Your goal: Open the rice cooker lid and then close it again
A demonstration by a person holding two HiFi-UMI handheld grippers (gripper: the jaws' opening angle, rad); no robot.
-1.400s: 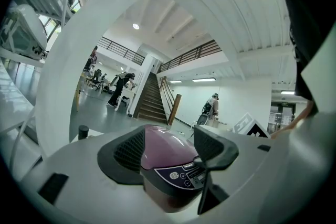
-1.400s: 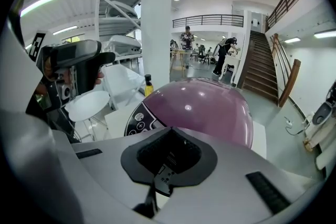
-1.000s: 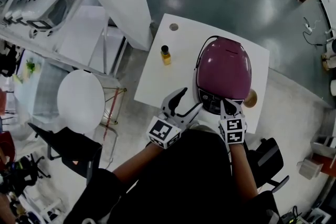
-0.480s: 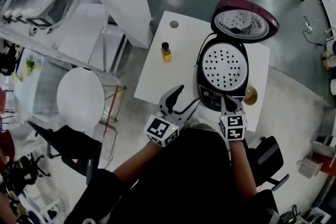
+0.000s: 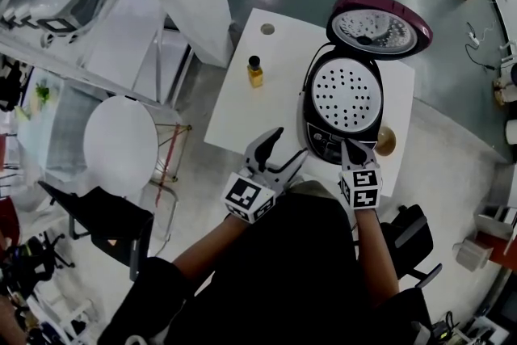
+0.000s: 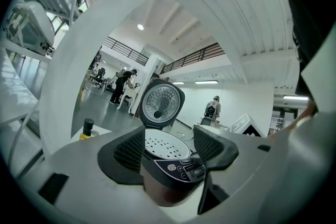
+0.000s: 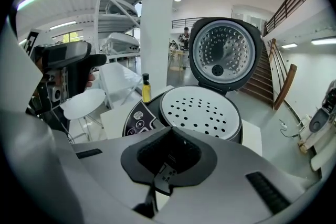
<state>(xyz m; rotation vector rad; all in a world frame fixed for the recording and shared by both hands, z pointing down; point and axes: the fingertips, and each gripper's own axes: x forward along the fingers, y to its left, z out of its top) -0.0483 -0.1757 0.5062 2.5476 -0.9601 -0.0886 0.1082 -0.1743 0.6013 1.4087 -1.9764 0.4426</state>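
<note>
Found the rice cooker [image 5: 343, 105] standing on the right half of the white table [image 5: 236, 115], well apart from a small yellow bottle [image 5: 254, 70] with a black cap to its left. Noted the oval body lying lengthwise away from the person, with the control panel [image 5: 327, 148] at the near end and the hinge at the far end. Saw the lid [image 5: 380, 24] thrown up on that hinge and standing over the far end, silvery dimpled inner face turned back toward the person, maroon shell facing away. Saw the white perforated inner plate [image 5: 346, 95] laid bare, facing up. Held the left gripper [image 5: 289, 145] just off the cooker's near left corner, jaws spread wide, nothing between the pads. Had the right gripper [image 5: 349, 148] at the near edge of the control panel, jaws pressed together on nothing, pointing down and away along the cooker's length. Could not tell whether its tip touched the panel.
</note>
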